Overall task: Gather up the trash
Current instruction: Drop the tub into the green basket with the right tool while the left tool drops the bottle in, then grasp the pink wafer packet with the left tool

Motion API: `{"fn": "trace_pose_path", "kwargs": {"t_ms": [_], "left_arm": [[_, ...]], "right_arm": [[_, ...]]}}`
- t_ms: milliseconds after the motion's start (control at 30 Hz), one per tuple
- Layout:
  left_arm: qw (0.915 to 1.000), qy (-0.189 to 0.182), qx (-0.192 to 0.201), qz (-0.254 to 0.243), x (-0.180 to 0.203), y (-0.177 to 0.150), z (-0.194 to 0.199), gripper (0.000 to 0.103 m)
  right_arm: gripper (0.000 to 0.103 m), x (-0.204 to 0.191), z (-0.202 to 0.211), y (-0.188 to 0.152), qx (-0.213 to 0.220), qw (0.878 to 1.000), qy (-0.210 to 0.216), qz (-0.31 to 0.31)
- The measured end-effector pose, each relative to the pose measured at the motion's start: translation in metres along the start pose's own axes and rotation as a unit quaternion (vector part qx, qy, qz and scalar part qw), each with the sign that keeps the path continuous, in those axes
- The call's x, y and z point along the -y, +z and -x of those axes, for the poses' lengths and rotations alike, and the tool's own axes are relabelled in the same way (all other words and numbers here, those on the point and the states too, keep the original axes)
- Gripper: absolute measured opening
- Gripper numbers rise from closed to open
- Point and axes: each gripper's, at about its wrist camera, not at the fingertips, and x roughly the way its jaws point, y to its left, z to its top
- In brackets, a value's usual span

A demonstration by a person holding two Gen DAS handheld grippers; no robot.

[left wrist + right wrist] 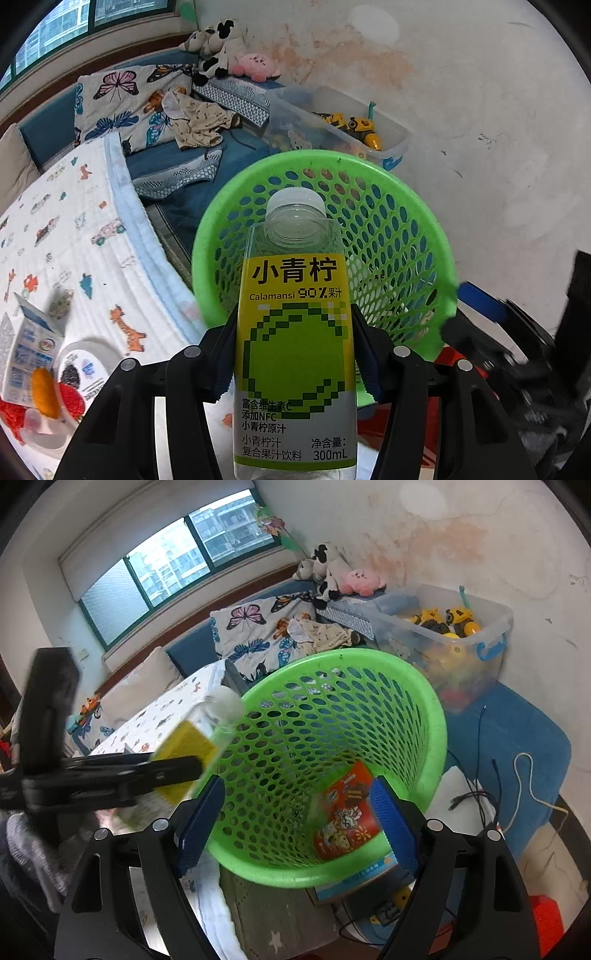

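My left gripper [293,354] is shut on an empty clear juice bottle [295,332] with a yellow-green label and white cap, held at the near rim of a green mesh basket [388,229]. In the right wrist view the bottle [192,753] is blurred at the basket's [424,709] left rim, with the left gripper's black fingers across it. My right gripper [295,823] is open, its blue pads either side of the basket's mouth. A red snack packet [347,812] is inside the basket, blurred.
A milk carton [26,354], a yogurt cup [83,369] and red and orange wrappers [44,391] lie on the animal-print cloth [74,240] at left. A clear toy bin [454,642] stands by the wall. Cables [517,782] trail over the blue mat at right.
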Motion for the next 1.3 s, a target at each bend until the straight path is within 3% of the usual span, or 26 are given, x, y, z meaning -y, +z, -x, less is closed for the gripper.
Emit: {"fn": "trace_pose_path", "kwargs": {"t_ms": [300, 633, 967, 1300], "left_arm": [[1.0, 0.003, -0.008, -0.004, 0.011, 0.0, -0.014, 0.056], [0.9992, -0.004, 0.04, -0.006, 0.005, -0.006, 0.028, 0.061], [0.9972, 0.009, 0.072, 0.015, -0.024, -0.052, 0.079, 0.061], [0.9924, 0.046, 0.098, 0.059, -0.076, -0.111, 0.126, 0.065]], "right_arm": [[0.081, 0.003, 0.013, -0.01, 0.002, 1.0, 0.001, -0.003], [0.081, -0.002, 0.025, -0.015, 0.007, 1.0, 0.0, -0.008], [0.081, -0.035, 0.031, -0.026, 0.008, 1.0, 0.023, 0.005], [0.084, -0.071, 0.032, -0.033, 0.01, 0.999, 0.043, 0.024]]}}
